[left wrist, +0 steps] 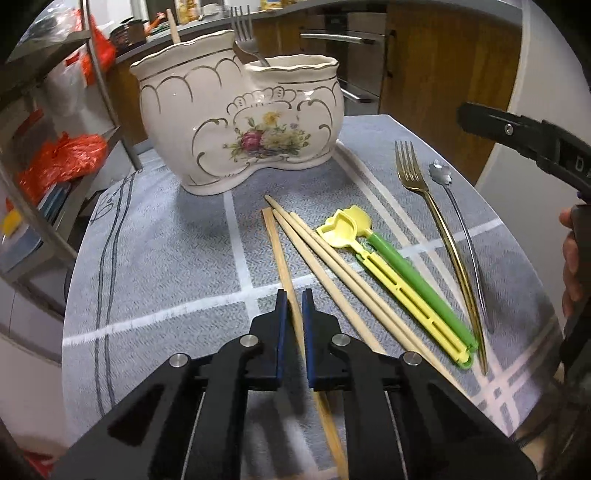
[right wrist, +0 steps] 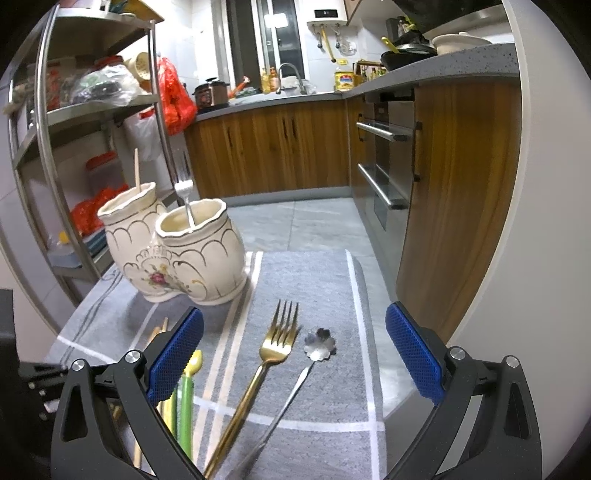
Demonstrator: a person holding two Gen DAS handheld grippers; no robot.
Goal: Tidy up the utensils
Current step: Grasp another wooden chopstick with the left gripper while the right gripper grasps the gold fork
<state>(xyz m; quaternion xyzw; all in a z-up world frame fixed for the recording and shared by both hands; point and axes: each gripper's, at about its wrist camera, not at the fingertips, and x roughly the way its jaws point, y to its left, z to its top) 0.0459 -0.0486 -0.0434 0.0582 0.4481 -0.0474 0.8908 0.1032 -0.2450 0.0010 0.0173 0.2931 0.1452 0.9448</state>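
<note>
A cream two-pot ceramic holder (left wrist: pixel 240 122) with a flower print stands at the back of the grey cloth; it holds a silver fork (left wrist: pixel 245 40) and a wooden stick (left wrist: pixel 173 26). My left gripper (left wrist: pixel 294 299) is shut on the leftmost wooden chopstick (left wrist: pixel 275 243). Two more chopsticks (left wrist: pixel 317 254) lie beside it, then a yellow and green utensil (left wrist: pixel 391 269), a gold fork (left wrist: pixel 436 206) and a silver flower spoon (left wrist: pixel 441 175). My right gripper (right wrist: pixel 294 350) is open and empty above the gold fork (right wrist: pixel 273 354) and flower spoon (right wrist: pixel 319 343). The holder (right wrist: pixel 184 251) is at its far left.
The grey striped cloth (left wrist: pixel 166 258) covers a small table. A metal shelf rack (right wrist: pixel 85 122) with bags stands at the left. Wooden cabinets (right wrist: pixel 280 147) and an oven front (right wrist: pixel 388 162) are behind and at the right. The right gripper (left wrist: pixel 517 144) shows at the right edge.
</note>
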